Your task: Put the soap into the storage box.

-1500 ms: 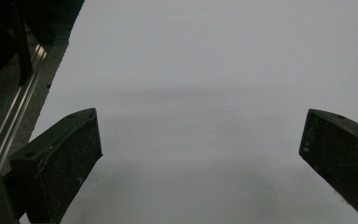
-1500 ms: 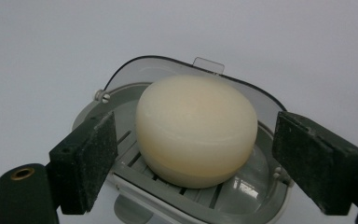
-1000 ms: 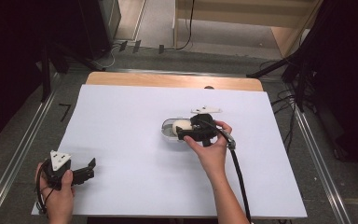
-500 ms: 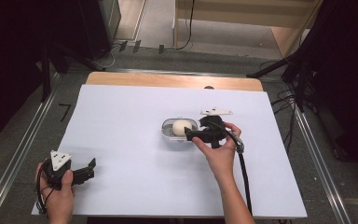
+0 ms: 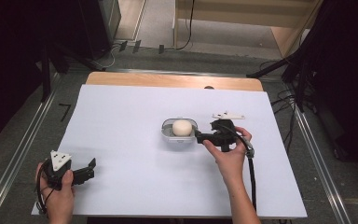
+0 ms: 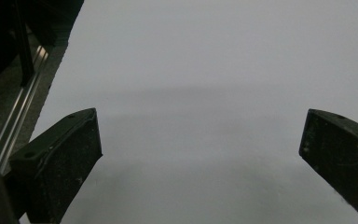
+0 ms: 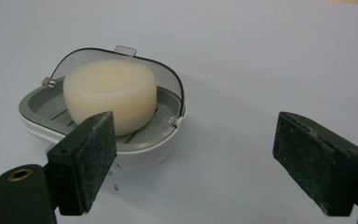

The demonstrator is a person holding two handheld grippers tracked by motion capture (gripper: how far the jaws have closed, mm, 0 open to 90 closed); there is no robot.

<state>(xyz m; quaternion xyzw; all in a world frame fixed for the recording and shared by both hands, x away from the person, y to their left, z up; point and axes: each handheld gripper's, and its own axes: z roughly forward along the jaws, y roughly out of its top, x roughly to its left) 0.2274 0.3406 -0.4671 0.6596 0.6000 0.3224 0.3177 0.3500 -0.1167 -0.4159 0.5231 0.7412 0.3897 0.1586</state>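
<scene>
Soap dish with soap bar at counter centre in high view. Right gripper just right of dish, released, nothing between jaws. Left gripper lower left, well apart, released, idle. Right hand nearer.

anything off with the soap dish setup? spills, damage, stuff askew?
Nothing stands out. The soap bar sits squarely in the soap dish, whose clear lid stands hinged open behind it. No spill or damage on the white table cover. The right gripper is open beside the dish, touching nothing.
</scene>
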